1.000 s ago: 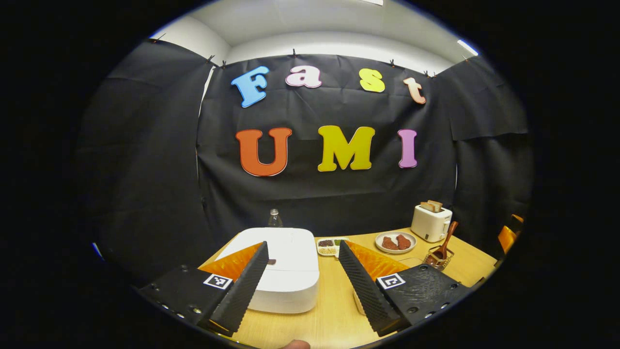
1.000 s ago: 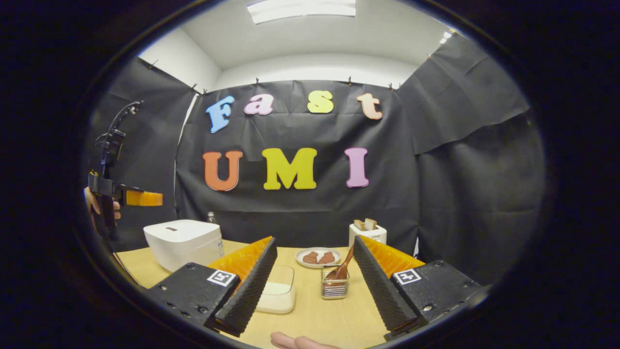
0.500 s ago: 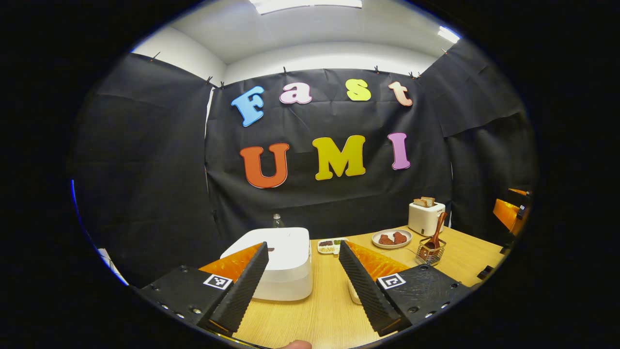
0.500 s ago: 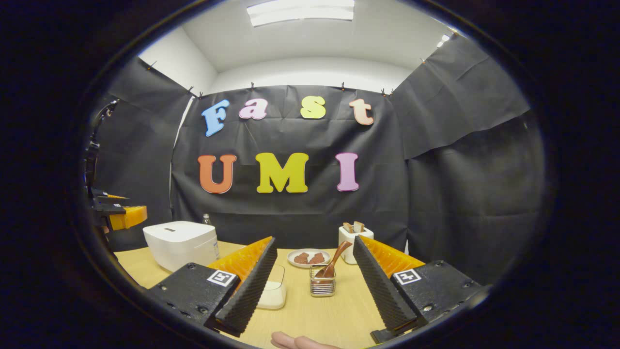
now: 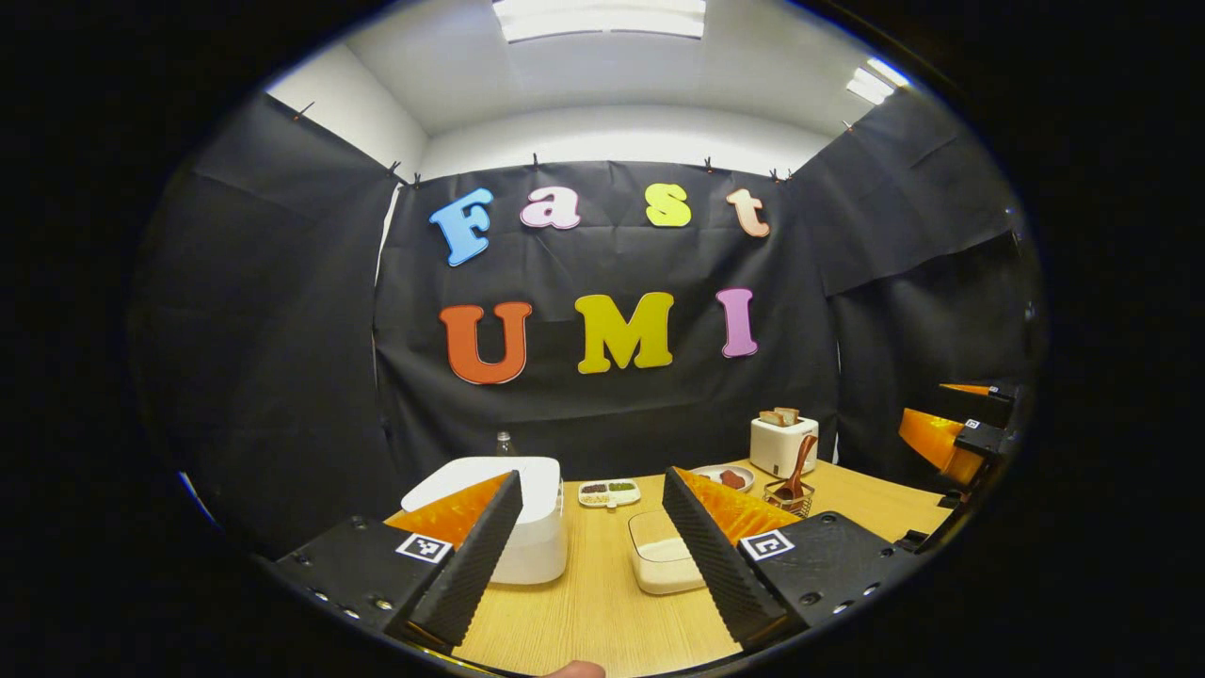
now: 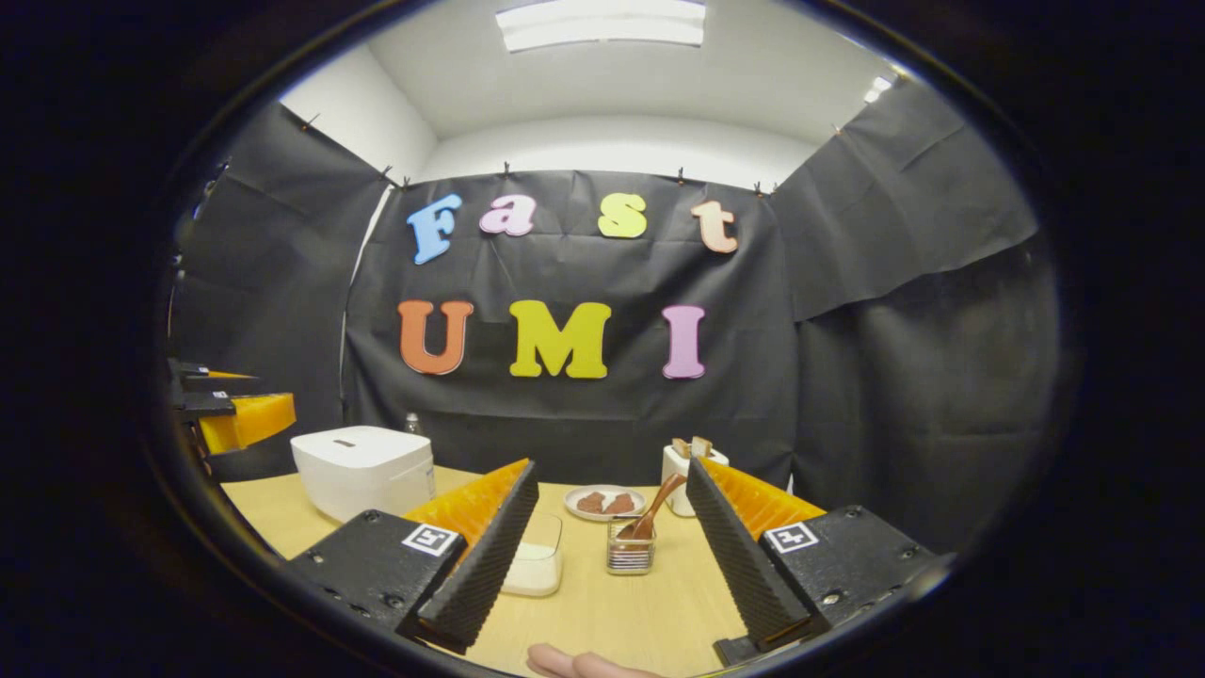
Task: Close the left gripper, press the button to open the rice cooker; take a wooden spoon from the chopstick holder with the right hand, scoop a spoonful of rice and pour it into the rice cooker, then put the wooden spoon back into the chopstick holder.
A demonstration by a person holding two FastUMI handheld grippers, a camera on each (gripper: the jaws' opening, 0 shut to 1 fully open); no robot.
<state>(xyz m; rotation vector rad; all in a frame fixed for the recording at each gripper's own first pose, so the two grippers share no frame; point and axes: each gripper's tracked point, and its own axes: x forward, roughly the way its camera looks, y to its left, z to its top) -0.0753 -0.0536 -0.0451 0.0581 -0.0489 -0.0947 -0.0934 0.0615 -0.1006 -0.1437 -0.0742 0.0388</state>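
White boxy rice cooker (image 5: 527,513), lid down, now sits farther off on the wooden table (image 5: 602,603) as the left gripper (image 5: 588,551) retreats, jaws wide; right gripper (image 6: 612,556) wide too, wooden spoon (image 6: 650,513) half-hidden in its wire holder (image 6: 629,556).

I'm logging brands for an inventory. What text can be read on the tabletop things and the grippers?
No legible text on any of them.
rice cooker: a small dark mark on its lid, too small to read.
left gripper and right gripper: square black-and-white patterned tags, no words.
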